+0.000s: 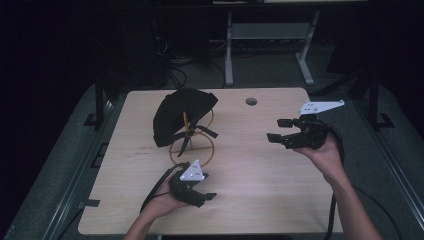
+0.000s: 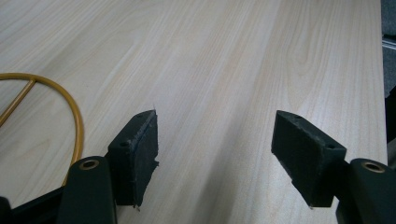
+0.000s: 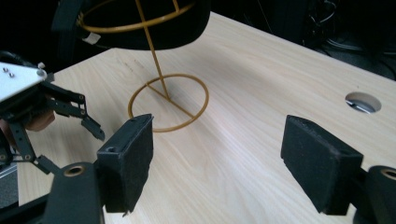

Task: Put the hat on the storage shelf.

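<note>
Both grippers, left (image 1: 202, 192) and right (image 1: 281, 130), I hold with jaws apart, empty. Black cap (image 1: 177, 117) sits atop a gold wire stand (image 1: 192, 147), far left on the table (image 1: 260, 170).

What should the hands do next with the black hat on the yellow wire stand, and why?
Probably bring the right gripper closer to the black hat on the wire stand. Both grippers are open and hold nothing. The left gripper sits right by the stand's base ring, where it might steady it, while the right one hovers well off to the side over bare table.
</note>
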`<state>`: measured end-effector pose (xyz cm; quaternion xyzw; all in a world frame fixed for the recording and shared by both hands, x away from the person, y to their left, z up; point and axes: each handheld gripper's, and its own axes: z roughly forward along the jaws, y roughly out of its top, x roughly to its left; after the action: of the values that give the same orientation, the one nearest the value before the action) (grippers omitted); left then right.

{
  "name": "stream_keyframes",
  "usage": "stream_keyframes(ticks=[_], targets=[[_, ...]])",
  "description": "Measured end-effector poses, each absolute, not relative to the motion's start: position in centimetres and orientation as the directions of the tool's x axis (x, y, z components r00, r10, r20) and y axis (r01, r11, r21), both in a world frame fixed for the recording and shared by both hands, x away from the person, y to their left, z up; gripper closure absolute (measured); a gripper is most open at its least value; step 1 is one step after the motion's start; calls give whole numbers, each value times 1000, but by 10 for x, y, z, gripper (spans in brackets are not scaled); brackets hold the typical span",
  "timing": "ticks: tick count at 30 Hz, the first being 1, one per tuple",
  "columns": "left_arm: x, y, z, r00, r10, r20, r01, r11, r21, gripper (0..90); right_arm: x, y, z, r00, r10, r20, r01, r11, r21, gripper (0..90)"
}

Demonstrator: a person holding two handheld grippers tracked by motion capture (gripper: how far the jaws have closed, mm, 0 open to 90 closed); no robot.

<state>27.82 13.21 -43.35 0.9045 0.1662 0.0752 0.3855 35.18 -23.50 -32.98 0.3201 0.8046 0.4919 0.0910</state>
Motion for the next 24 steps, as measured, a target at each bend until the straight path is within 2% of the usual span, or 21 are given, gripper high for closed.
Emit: stream_keyframes(ticks=[24], targets=[[278, 133, -435, 933, 360, 6, 245, -648, 721, 312, 326, -266, -365, -743, 642, 190, 472, 301, 828, 218]])
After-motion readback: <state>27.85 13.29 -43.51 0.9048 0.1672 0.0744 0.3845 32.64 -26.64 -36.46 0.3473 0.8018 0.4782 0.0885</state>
